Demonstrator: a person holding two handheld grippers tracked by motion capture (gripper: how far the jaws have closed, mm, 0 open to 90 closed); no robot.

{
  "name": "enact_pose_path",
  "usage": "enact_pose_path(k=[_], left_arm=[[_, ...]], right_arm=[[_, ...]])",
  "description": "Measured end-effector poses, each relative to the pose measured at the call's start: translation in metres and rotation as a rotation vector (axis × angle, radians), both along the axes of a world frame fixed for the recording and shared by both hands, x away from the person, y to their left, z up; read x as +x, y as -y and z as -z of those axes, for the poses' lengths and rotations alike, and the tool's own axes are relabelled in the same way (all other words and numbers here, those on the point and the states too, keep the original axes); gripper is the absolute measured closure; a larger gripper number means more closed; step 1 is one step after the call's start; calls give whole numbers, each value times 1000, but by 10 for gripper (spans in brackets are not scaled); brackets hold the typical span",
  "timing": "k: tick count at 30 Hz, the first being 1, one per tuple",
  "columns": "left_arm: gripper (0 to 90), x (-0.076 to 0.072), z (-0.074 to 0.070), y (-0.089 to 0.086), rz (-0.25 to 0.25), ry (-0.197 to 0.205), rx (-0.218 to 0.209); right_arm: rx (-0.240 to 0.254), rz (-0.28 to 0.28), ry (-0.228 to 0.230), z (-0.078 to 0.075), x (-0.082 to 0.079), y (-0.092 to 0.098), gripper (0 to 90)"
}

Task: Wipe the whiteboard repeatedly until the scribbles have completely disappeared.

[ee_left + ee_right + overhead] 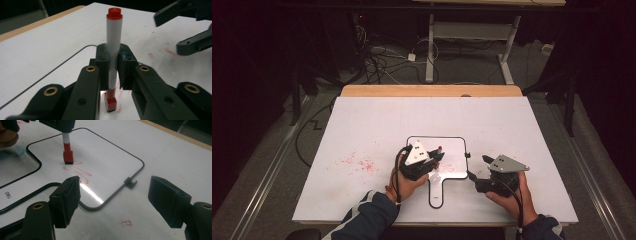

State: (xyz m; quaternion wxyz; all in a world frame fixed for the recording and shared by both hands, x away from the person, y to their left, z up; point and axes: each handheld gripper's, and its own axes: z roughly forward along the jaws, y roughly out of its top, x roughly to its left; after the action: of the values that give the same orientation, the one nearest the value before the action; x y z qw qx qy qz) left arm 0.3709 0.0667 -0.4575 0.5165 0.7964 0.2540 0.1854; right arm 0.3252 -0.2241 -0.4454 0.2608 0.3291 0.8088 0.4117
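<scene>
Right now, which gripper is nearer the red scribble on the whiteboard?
Left. The left gripper holds the marker upright beside the scribble; the right gripper waits open off the whiteboard's edge.

The marker (113,50) is white with red ends; red scribbles (81,172) streak the black-rimmed white board (112,152) beneath it.

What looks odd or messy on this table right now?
Red marks speckle the table left of the whiteboard, off the board itself. More red smudges show in the left gripper view. On the board, the marker in the left gripper touches a red scribble.
</scene>
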Motion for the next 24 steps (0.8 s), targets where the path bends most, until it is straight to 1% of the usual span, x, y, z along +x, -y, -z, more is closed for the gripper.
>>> enact_pose_path(k=[1, 3, 4, 6, 10, 11, 12, 14, 17, 21, 24], left_arm=[[788, 3, 0, -4, -19, 0, 3], [788, 9, 2, -10, -31, -26, -40], [788, 10, 3, -10, -32, -32, -53], [788, 8, 4, -5, -22, -33, -63], [788, 1, 4, 16, 34, -38, -78], [788, -2, 6, 25, 24, -59, -151], [788, -2, 5, 25, 56, -38, -82], [788, -4, 5, 31, 70, -32, -78], [788, -2, 4, 32, 64, -26, -65], [788, 11, 2, 23, 13, -22, -44], [788, 18, 2, 15, -12, -35, -53]], right_arm=[[0, -2, 4, 0, 0, 1, 273], [-3, -2, 4, 0, 1, 0, 273], [-3, -2, 4, 0, 1, 0, 273], [-2, -3, 1, 0, 1, -1, 273], [1, -3, -1, 0, 1, -1, 273], [4, -3, -5, 1, 2, -1, 273], [3, -5, -7, 1, 1, -1, 273], [-1, -7, -8, 2, 1, -1, 273], [-1, -10, -11, 2, 1, -1, 273], [-1, -8, -13, 3, 2, 1, 273], [4, -3, -10, 1, 2, 2, 274]])
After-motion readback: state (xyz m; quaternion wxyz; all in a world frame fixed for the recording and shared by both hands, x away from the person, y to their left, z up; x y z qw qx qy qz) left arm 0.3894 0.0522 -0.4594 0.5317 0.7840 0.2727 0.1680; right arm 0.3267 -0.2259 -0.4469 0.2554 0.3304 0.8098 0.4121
